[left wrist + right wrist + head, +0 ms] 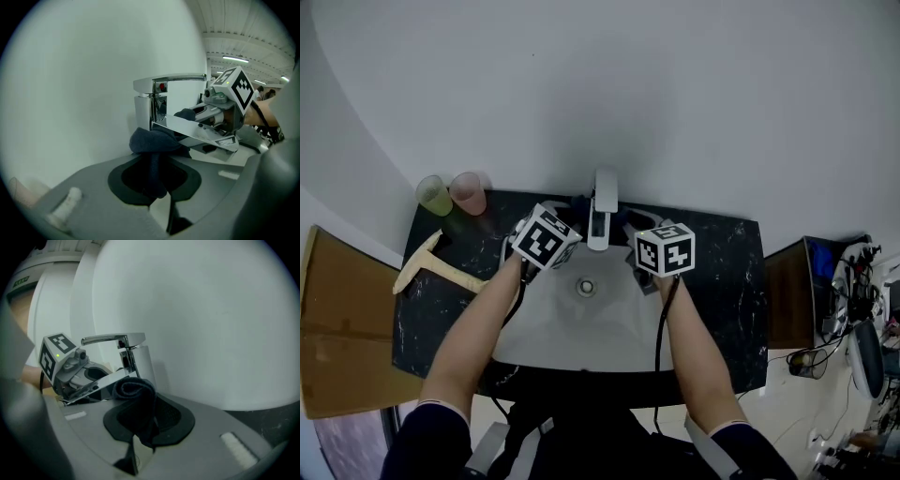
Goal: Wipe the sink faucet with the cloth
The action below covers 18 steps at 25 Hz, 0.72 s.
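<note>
Grips one end of the dark cloth (152,140) in the left gripper (155,165), jaws narrowed onto the fabric, just left of the faucet (602,211). Pinches the other end in the right gripper (143,411), fully closed. Seems mid-wipe; probably leaves spout and handle undone.

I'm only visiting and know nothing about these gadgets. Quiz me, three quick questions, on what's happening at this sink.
1. True or false: the left gripper and the right gripper each clamp the dark cloth.
2. The pink cup stands: A on the counter, left of the faucet; B in the basin; C at the counter's right end.
3. What colour is the other cup?
Key: 1 true; 2 A; 3 green.
</note>
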{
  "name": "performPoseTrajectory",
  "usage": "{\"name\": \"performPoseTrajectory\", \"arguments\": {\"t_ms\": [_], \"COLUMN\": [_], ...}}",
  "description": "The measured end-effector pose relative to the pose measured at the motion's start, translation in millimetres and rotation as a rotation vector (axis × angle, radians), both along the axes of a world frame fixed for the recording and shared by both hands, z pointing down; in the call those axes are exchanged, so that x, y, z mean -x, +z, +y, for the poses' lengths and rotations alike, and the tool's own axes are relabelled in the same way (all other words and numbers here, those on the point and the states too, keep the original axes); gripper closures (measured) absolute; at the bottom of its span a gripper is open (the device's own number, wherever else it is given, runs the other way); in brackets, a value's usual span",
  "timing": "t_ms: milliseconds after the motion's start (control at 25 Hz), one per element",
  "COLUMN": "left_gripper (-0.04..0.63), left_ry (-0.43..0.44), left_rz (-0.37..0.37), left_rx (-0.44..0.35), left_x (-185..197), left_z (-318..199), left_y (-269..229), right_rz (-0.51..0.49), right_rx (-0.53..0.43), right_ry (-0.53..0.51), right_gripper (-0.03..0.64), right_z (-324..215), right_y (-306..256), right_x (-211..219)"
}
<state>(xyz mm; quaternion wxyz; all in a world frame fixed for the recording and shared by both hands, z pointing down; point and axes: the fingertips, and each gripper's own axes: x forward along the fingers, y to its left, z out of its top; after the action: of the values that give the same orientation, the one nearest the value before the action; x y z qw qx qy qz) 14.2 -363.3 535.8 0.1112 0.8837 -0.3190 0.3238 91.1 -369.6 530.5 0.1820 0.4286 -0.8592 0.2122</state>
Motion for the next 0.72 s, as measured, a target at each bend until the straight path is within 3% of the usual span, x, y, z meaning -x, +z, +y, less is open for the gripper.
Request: {"name": "performPoseTrajectory", "arguments": {"t_ms": [280,720], "left_gripper": [0.538,0.54], "left_ry": [0.029,0.057], "left_rz": [-0.023,-0.155], "left_rx": [0.027,0.06], "left_x": [-2.6,-3.8], "left_z": [-13.2,-17.8], "left_y": [12.7,43.7], "right_rz": [0.041,0.206], "right_rx": [0.022,0.124], "right_ry": [-0.055,-0.11], "right_gripper": [0.572,0.573], "right_z": [-11.2,-7.1], "right_y": [13.2,48.0], "right_x": [5.4,7.8]}}
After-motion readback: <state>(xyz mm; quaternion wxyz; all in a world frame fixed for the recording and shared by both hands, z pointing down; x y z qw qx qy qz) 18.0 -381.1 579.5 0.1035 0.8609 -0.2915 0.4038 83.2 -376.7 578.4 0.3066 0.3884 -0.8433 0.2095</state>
